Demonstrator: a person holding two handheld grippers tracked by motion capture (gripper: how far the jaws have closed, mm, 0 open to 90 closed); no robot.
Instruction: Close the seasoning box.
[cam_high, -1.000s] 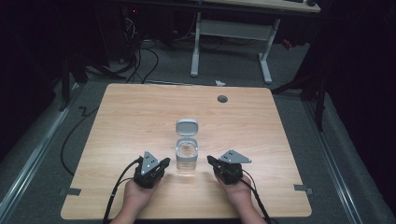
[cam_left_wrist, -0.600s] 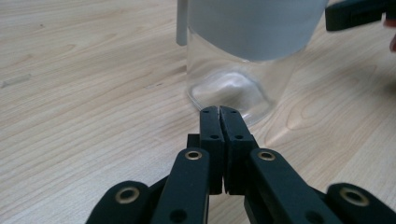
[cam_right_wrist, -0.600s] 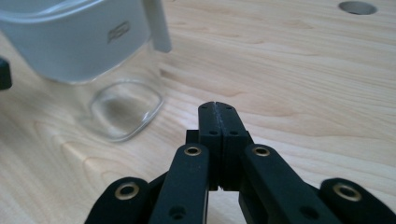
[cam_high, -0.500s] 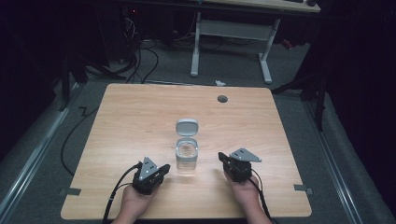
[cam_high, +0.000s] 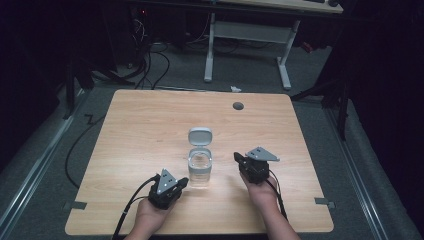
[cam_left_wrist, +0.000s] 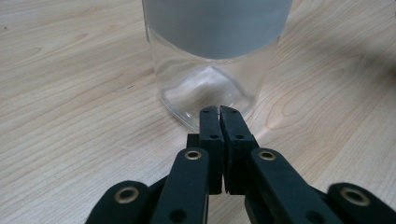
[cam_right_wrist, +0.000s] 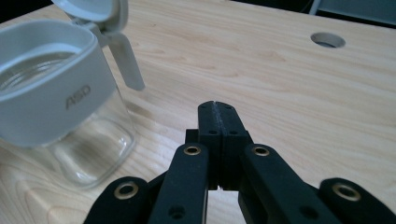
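Observation:
A clear glass jar (cam_high: 200, 172) with a grey collar stands near the middle of the wooden table (cam_high: 140, 130); its hinged grey lid (cam_high: 200, 135) is flipped open toward the far side. My left gripper (cam_high: 183, 182) sits just left of the jar's base, shut and empty, tips almost at the glass (cam_left_wrist: 210, 88). My right gripper (cam_high: 239, 159) rests to the jar's right, also shut with nothing in it. In the right gripper view the jar (cam_right_wrist: 56, 107) and its raised lid (cam_right_wrist: 93, 11) stand to the left of the closed jaws.
A round cable hole (cam_high: 238, 105) is set in the table near its far edge, also seen as the hole (cam_right_wrist: 328, 40) in the right gripper view. Beyond the table stands a white desk frame (cam_high: 250, 35) among floor cables. Tape marks sit at the table's near corners.
Both hands have drawn slightly away from the jar: the right gripper shifted right and back, the left gripper moved a little toward the near edge. The jar has stayed put.

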